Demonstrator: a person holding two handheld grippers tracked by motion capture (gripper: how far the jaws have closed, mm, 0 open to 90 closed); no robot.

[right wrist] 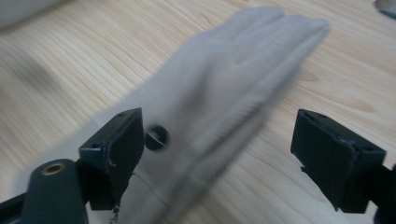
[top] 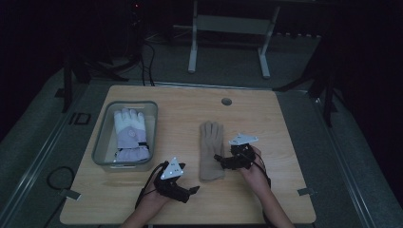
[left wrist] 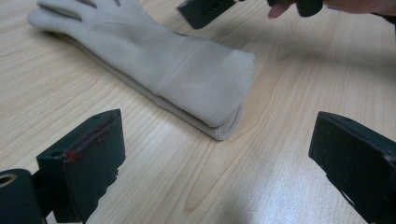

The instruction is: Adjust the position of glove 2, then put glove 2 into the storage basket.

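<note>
Beige suede glove flat mid-table, fingers away from person. Clear plastic bin to its left, holding white-and-lilac padded glove.

The high view is dim, its surroundings nearly black, the bench lit softly from above. Both tool views are brighter. In the right tool view the tan glove smears with motion blur; soft shadows fall beside it.
</note>
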